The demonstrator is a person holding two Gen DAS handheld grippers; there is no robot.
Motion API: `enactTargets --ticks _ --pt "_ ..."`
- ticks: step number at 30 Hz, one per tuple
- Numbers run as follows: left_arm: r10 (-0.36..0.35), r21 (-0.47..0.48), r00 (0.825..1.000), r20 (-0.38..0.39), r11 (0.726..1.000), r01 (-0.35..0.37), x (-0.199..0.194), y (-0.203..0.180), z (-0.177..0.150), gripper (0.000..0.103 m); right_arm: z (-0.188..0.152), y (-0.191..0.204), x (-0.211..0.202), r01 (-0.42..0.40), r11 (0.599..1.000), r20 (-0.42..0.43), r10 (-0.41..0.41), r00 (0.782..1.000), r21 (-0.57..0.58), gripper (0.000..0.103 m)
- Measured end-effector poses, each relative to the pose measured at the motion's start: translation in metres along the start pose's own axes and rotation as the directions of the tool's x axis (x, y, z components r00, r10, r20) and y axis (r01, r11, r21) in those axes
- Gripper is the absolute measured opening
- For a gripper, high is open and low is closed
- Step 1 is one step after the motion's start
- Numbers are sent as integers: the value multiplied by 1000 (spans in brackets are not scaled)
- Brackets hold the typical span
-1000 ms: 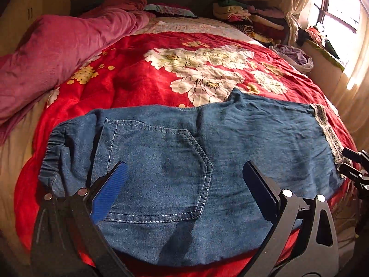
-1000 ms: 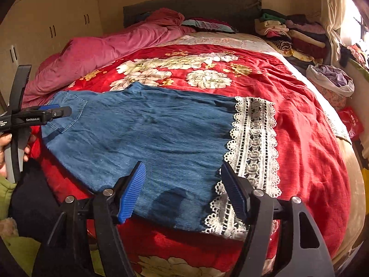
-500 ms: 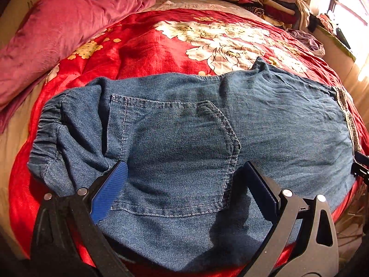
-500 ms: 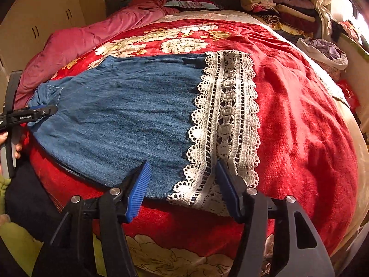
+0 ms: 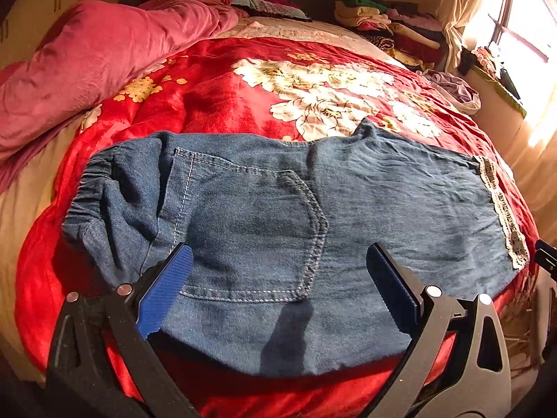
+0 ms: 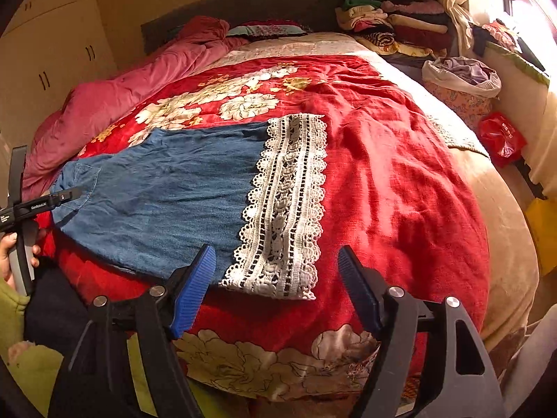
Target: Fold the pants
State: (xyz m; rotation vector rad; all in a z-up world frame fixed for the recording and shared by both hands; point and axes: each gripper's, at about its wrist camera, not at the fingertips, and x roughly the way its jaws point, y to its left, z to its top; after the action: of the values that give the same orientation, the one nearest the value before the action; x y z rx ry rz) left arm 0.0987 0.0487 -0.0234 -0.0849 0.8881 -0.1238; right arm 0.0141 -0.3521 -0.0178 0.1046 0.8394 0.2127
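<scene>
Halfway at best: pants folded leg-on-leg, crosswise folds left; left gripper gaped empty, right gripper just opened wider, empty

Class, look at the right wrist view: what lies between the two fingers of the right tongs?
The white lace hem of the denim pants, lying flat on the red floral blanket. The right tongs stand open, gripping nothing.
</scene>
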Motion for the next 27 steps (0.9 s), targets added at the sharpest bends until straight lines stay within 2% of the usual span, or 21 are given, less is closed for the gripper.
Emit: enactTargets --ticks 3,8,11,14,18,23,27 --pt "-27 24 999 22 999 26 -12 -15 0 94 -2 -2 -1 -12 1000 1 12 1000 13 72" --pt "-114 124 991 73 987 104 -29 -56 5 94 -9 1 2 -38 999 -3 38 999 30 72" --pt "-131 187 990 54 975 118 -26 -81 11 94 -12 0 5 -36 999 -10 37 999 40 72" --pt "-120 247 991 63 964 101 -21 -109 21 94 -13 -5 5 -44 997 -4 44 999 59 72" --pt "-126 353 990 61 931 96 -10 -149 36 94 -14 -9 7 -75 993 7 74 997 91 72" --pt "-185 466 983 12 871 158 14 -204 57 94 -12 -11 17 -111 984 9 111 994 136 72" --pt "-160 544 986 -38 824 154 50 -241 67 94 -13 -14 26 -118 980 -9 122 993 162 72"
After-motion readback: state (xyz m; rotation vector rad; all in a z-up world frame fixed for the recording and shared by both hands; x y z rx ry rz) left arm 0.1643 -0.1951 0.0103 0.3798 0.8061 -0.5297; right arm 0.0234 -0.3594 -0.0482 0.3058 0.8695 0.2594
